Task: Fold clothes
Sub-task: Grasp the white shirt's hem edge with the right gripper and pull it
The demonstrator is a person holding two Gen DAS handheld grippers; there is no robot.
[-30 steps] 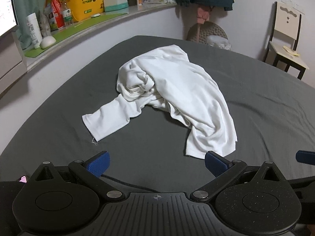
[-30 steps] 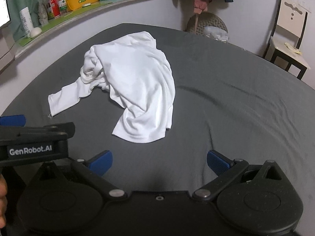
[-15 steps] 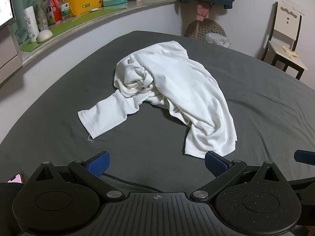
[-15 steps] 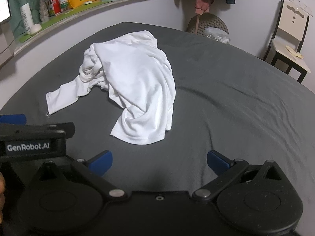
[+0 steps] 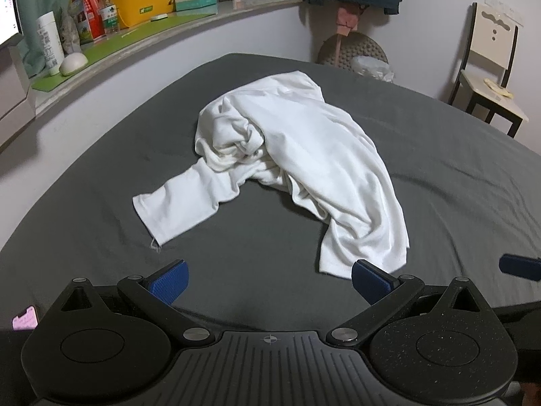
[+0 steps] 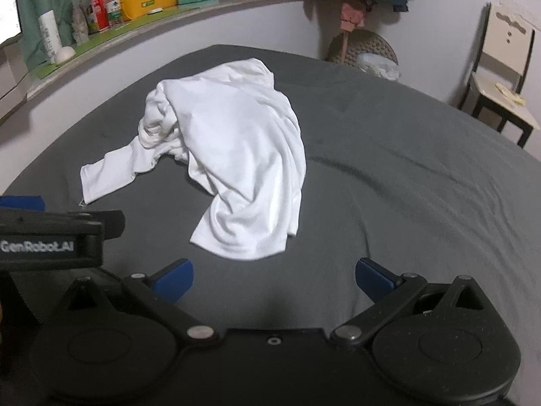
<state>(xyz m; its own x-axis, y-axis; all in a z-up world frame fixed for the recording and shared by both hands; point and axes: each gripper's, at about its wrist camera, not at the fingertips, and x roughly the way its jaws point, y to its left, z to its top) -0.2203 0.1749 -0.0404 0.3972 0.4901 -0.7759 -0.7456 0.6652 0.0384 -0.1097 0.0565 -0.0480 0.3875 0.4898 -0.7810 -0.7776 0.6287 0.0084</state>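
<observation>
Two low side-by-side wrist views across the bed (image 5: 456, 176), sharing the white shirt (image 5: 304, 155).

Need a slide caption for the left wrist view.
Open left gripper faces a crumpled white shirt on the grey bed.

The right gripper (image 6: 273, 276) hovers low over the dark grey bed (image 6: 405, 182), jaws spread wide and empty, blue pads well apart. Ahead lies the crumpled white shirt (image 6: 236, 155), one sleeve (image 6: 111, 176) trailing left across the sheet. The left gripper (image 6: 50, 237) pokes in at the left edge, and a chair (image 6: 500, 77) stands against the far right wall.
</observation>
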